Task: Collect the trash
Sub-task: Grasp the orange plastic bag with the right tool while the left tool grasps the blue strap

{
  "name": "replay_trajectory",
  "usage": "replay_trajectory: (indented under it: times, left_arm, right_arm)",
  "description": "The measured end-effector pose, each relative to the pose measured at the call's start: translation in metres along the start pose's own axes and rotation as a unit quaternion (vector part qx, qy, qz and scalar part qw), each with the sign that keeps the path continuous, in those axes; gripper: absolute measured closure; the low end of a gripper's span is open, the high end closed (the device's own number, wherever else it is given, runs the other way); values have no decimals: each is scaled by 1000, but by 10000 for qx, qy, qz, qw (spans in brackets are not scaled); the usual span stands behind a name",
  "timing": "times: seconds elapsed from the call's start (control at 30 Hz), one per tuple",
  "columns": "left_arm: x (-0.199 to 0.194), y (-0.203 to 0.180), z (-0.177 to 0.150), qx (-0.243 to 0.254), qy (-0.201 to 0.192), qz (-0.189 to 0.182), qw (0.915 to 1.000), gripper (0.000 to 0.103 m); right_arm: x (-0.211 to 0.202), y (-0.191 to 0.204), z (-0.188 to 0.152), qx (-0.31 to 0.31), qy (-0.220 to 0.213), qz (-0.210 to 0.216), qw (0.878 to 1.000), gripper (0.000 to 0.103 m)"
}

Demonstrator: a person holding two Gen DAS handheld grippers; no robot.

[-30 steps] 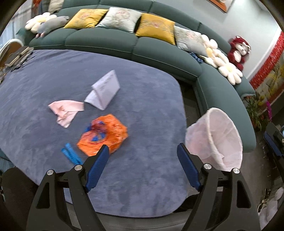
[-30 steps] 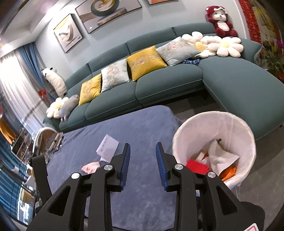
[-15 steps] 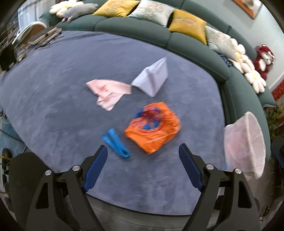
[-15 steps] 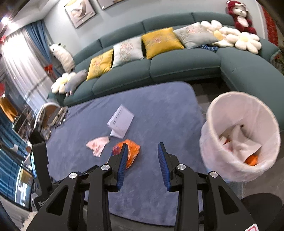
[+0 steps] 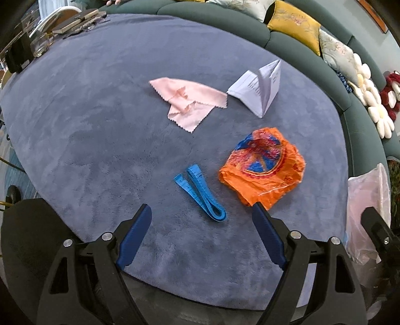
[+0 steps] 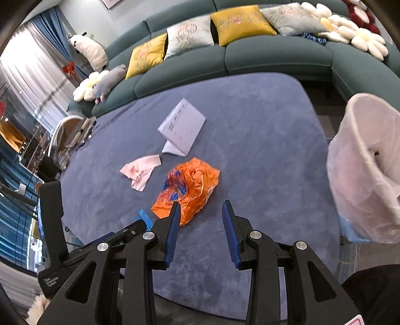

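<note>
On the blue-grey table (image 5: 87,130) lie an orange plastic bag (image 5: 263,170), a folded blue measuring tape (image 5: 200,191), a pink cloth (image 5: 188,100) and a folded white paper (image 5: 257,87). My left gripper (image 5: 201,213) is open and empty, just above the tape's near end. My right gripper (image 6: 201,208) is open and empty, its left finger at the near edge of the orange bag (image 6: 190,187). The pink cloth (image 6: 140,171), the paper (image 6: 182,127) and a bit of the tape (image 6: 145,216) also show there. The white-lined trash bin (image 6: 362,175) stands at the table's right.
A teal sofa (image 6: 275,55) with yellow and grey cushions curves round the table's far and right sides. Books and glassware (image 5: 72,22) sit at the table's far left. The bin liner (image 5: 362,200) shows at the right in the left wrist view.
Both grippers have swung left, away from the bin, and come lower over the table. The trash items now sit closer and more central in both views. Both stay open.
</note>
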State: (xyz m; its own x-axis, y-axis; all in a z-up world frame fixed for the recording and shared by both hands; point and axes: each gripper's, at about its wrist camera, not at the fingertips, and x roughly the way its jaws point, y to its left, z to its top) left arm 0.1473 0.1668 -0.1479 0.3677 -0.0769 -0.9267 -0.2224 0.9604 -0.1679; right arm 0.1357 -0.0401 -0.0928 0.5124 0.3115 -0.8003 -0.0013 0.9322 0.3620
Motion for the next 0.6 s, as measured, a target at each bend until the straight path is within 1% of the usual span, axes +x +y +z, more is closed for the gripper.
replay_trajectory:
  times: [0.17,0.27,0.3,0.37,0.5,0.53,0.57,0.6]
  left_arm:
    - [18,5,1,-106,213,24,9997,27]
    - [27,9,0,-208,335,12,9992,33]
    - [29,9,0,-215,366,-1,9991,37]
    - [32,9,0,-240,439,-22,9987,39]
    - [35,4,0,-220,417,31,9989,43]
    - [35,3,0,-211,400,39,9990,49]
    - [35,2,1,-187,370,-7,9991,51]
    - [35,1,2,-162,375,-59,9991,57]
  right_arm:
    - [26,1,4,59,212,62,9997,69]
    - [42,3,7,69,316,83,9994,69]
    - [49,4,8,80,363,99,9993,69]
    - [60,4,9,99,435,110,9989,69]
    - [81,3,13,209,584,163,9979,69]
    - [85,3,14,233,609,172,9977,69]
    - [88,2,14,256,636,186,9975,69]
    - [93,1,15,278,671,188,9972,69]
